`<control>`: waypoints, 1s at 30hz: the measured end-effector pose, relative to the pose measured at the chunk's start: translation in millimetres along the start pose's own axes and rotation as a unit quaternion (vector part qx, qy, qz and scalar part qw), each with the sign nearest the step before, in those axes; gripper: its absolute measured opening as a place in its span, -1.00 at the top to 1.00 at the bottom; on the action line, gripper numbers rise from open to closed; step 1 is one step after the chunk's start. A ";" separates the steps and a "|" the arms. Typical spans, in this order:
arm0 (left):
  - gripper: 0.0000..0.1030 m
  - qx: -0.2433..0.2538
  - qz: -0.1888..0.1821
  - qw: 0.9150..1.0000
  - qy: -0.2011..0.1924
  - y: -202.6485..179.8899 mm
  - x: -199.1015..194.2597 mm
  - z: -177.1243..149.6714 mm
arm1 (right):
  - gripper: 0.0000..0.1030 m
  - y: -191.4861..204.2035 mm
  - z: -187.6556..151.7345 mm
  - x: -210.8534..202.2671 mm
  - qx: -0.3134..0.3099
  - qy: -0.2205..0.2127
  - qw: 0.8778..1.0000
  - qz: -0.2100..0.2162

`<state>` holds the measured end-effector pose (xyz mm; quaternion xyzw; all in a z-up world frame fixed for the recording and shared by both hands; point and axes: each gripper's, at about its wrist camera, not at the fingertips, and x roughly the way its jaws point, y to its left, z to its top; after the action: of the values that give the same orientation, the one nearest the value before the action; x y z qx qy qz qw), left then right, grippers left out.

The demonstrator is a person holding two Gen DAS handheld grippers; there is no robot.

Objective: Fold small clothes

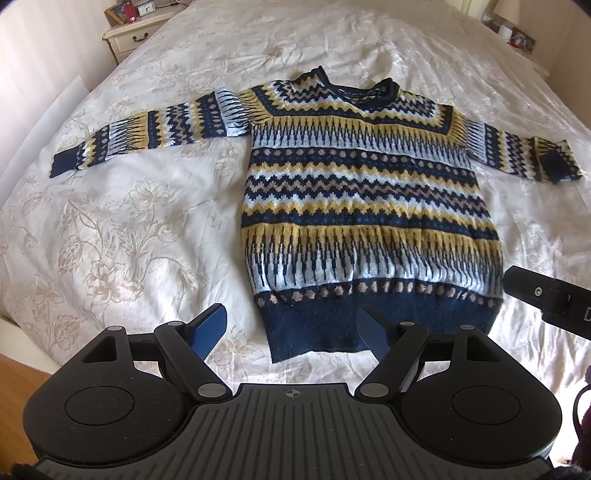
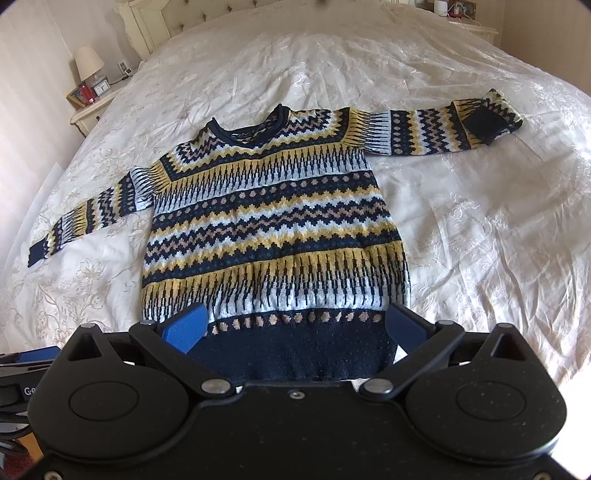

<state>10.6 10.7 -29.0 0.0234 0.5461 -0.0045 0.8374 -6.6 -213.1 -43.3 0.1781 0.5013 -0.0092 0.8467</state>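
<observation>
A knitted sweater point(image 1: 354, 192) in navy, yellow and white bands lies flat on the bed, front up, both sleeves spread out sideways. Its navy hem point(image 1: 369, 325) faces me. The right sleeve's cuff point(image 2: 484, 125) is turned back on itself. My left gripper point(image 1: 291, 328) hovers open over the hem's left corner, nothing between its blue pads. My right gripper point(image 2: 295, 325) is open too, its fingers straddling the hem point(image 2: 291, 354) without pressing on it. In the left wrist view the right gripper's black body point(image 1: 546, 295) shows at the right edge.
A cream floral bedspread point(image 1: 129, 206) covers the whole bed. A nightstand point(image 1: 129, 37) with a clock and frames stands at the far left, with a lamp point(image 2: 88, 61) on it. A tufted headboard point(image 2: 159, 18) is at the back. Wooden floor point(image 1: 14, 387) shows at the near left.
</observation>
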 end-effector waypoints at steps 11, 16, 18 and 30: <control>-0.47 -0.015 0.015 1.000 0.010 -13.2 29.7 35.3 | -0.97 -40.6 28.2 47.1 -0.002 0.050 0.999 0.006; -0.31 -0.017 0.009 1.000 0.005 -29.2 46.5 59.0 | -0.73 -75.5 62.9 75.9 -0.028 0.071 0.997 -0.023; -0.30 -0.022 0.000 1.000 -0.002 -35.3 51.0 67.7 | -0.72 -91.9 80.5 86.3 -0.044 0.063 0.996 -0.044; -0.06 -0.039 -0.004 0.999 -0.029 -81.2 71.8 97.5 | -0.20 -170.3 182.1 145.1 -0.169 -0.080 0.963 -0.195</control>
<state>126.1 -73.4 -58.3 -0.0119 0.5212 0.0131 0.8532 186.5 -405.6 -137.7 -0.0700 0.4508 -0.1034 0.8838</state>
